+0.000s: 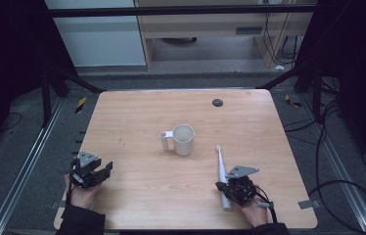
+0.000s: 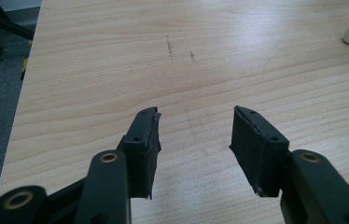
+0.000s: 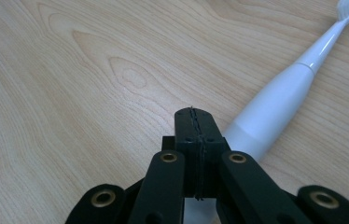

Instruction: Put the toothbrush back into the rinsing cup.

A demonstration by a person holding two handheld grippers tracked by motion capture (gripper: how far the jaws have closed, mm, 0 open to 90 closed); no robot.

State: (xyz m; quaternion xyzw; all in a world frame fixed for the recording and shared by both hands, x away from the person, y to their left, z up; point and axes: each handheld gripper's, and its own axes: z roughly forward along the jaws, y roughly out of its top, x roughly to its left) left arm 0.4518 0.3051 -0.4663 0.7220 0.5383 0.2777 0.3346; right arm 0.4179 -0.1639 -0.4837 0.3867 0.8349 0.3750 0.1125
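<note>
A: Left tongs [image 1: 106, 169] sit apart over bare tabletop [image 1: 137, 196], nothing between them. The white mug [image 1: 183, 139] stands mid-table.

B: And the electric toothbrush [image 1: 221, 171]?

A: Lying flat just beside the right tongs [image 3: 195, 114], which are pressed together, empty. I'd spread them first, then straddle the thick handle squarely.

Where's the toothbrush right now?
In the high view, the toothbrush lies on the table's right side, between the mug and the right hand-held gripper.
</note>
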